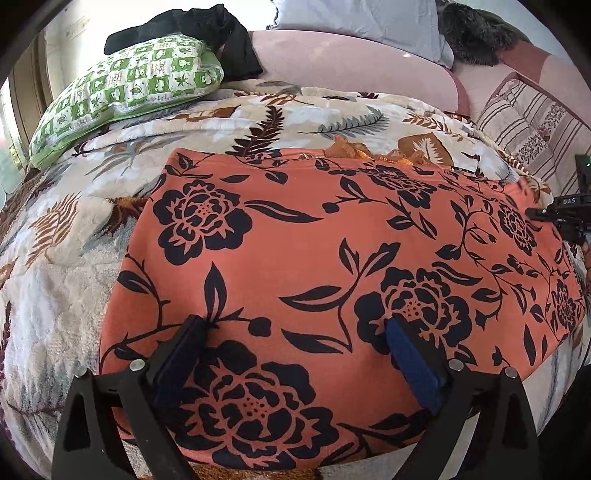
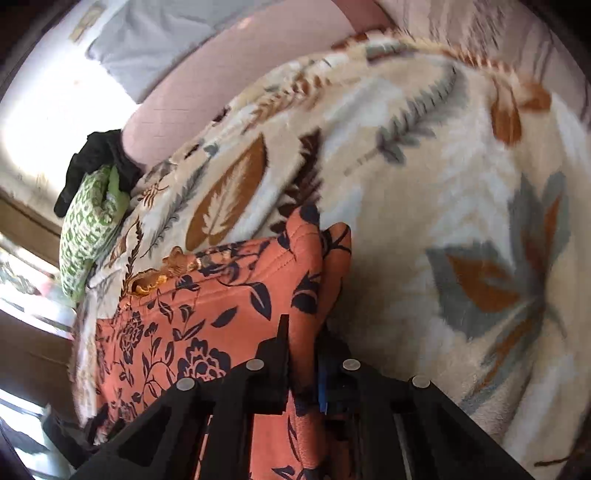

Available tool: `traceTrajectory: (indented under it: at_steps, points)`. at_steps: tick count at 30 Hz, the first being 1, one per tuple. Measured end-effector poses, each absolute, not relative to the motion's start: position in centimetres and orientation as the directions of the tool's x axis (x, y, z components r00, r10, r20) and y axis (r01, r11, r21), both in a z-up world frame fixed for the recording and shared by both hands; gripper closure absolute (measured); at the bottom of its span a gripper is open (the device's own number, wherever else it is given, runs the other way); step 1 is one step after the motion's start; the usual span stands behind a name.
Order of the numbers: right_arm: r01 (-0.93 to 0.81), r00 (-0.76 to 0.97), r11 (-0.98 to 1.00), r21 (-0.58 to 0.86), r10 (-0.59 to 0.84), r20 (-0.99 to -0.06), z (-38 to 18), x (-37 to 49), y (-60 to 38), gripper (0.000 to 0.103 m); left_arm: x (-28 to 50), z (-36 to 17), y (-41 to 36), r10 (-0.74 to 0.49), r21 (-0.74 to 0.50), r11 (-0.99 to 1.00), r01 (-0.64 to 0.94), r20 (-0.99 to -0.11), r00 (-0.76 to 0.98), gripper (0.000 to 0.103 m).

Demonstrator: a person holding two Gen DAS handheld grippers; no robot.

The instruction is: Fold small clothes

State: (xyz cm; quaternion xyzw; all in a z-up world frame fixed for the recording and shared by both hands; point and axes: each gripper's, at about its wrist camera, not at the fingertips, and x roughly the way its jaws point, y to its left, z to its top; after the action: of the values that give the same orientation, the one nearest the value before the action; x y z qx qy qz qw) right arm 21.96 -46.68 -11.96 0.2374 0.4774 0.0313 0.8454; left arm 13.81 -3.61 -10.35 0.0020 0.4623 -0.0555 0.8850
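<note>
An orange garment with a black flower print [image 1: 314, 258] lies spread flat on the leaf-patterned blanket [image 1: 110, 177]. My left gripper [image 1: 295, 332] is open, its two fingers resting just above the garment's near part, with nothing between them. My right gripper [image 2: 303, 343] is shut on the garment's right edge [image 2: 306, 266], and the cloth runs up between its fingers, lifted and bunched. The right gripper also shows at the far right of the left wrist view [image 1: 561, 218], at the garment's side edge. A gold trim [image 2: 162, 273] shows at the garment's far edge.
A green and white checked pillow [image 1: 122, 88] lies at the back left with a black cloth [image 1: 207, 33] on it. A pink headboard cushion [image 1: 351, 62], a pale blue pillow [image 1: 362, 22] and a striped pillow [image 1: 524, 122] stand behind.
</note>
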Motion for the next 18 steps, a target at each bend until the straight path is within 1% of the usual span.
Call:
traceTrajectory:
  at_steps: [1, 2, 3, 4, 6, 8, 9, 11, 12, 13, 14, 15, 17, 18]
  points:
    - [0.238, 0.507, 0.857, 0.458, 0.293, -0.811, -13.6, 22.5, -47.8, 0.092, 13.9, -10.4, -3.8, -0.090, -0.040, 0.994, 0.100, -0.819, 0.566, 0.003]
    - [0.295, 0.497, 0.812, 0.503, 0.320, -0.807, -15.3, 22.6, -48.8, 0.091, 13.9, -10.3, -3.9, -0.083, -0.032, 0.994, 0.100, -0.822, 0.564, 0.003]
    - [0.302, 0.526, 0.786, 0.540, 0.335, -0.782, -15.6, 22.3, -49.3, 0.089, 13.9, -10.2, -3.9, -0.086, -0.034, 0.994, 0.103, -0.824, 0.559, 0.003]
    - [0.284, 0.547, 0.795, 0.535, 0.324, -0.772, -15.1, 21.8, -49.0, 0.088, 13.9, -10.1, -3.8, -0.093, -0.041, 0.994, 0.106, -0.828, 0.553, 0.003]
    - [0.274, 0.529, 0.823, 0.498, 0.304, -0.792, -14.1, 21.2, -48.4, 0.073, 14.0, -9.9, -3.4, -0.106, -0.057, 0.993, 0.107, -0.833, 0.543, 0.003]
    - [0.292, 0.519, 0.855, 0.429, 0.235, -0.822, -12.6, 20.7, -48.3, 0.061, 13.8, -9.6, -3.1, -0.108, -0.069, 0.993, 0.091, -0.832, 0.544, 0.003]
    - [0.294, 0.537, 0.867, 0.401, 0.198, -0.820, -11.5, 20.5, -48.2, 0.057, 13.6, -9.4, -2.9, -0.109, -0.075, 0.994, 0.084, -0.831, 0.545, 0.003]
    - [0.281, 0.578, 0.894, 0.349, 0.132, -0.805, -9.0, 19.9, -47.5, 0.055, 13.1, -9.1, -2.7, -0.111, -0.084, 0.994, 0.074, -0.828, 0.549, 0.003]
    - [0.267, 0.598, 0.901, 0.343, 0.124, -0.792, -8.0, 19.8, -47.0, 0.054, 12.9, -8.9, -2.6, -0.112, -0.087, 0.994, 0.072, -0.827, 0.551, 0.003]
    - [0.228, 0.622, 0.903, 0.365, 0.154, -0.768, -7.0, 19.6, -46.3, 0.052, 12.7, -8.7, -2.4, -0.112, -0.088, 0.994, 0.071, -0.825, 0.554, 0.003]
    - [0.187, 0.630, 0.901, 0.390, 0.195, -0.752, -6.5, 20.0, -45.6, 0.044, 12.5, -8.5, -2.3, -0.110, -0.087, 0.994, 0.068, -0.823, 0.558, 0.003]
    - [0.143, 0.625, 0.894, 0.425, 0.251, -0.739, -6.3, 20.3, -44.6, 0.039, 12.3, -8.3, -2.1, -0.108, -0.086, 0.994, 0.064, -0.820, 0.561, 0.003]
    - [0.048, 0.589, 0.835, 0.548, 0.420, -0.691, -7.3, 21.5, -43.1, 0.039, 12.0, -8.0, -1.8, -0.107, -0.088, 0.994, 0.060, -0.818, 0.565, 0.003]
    - [0.033, 0.561, 0.811, 0.584, 0.468, -0.683, -8.4, 22.4, -42.9, 0.039, 11.9, -8.0, -1.6, -0.104, -0.087, 0.995, 0.058, -0.819, 0.564, 0.003]
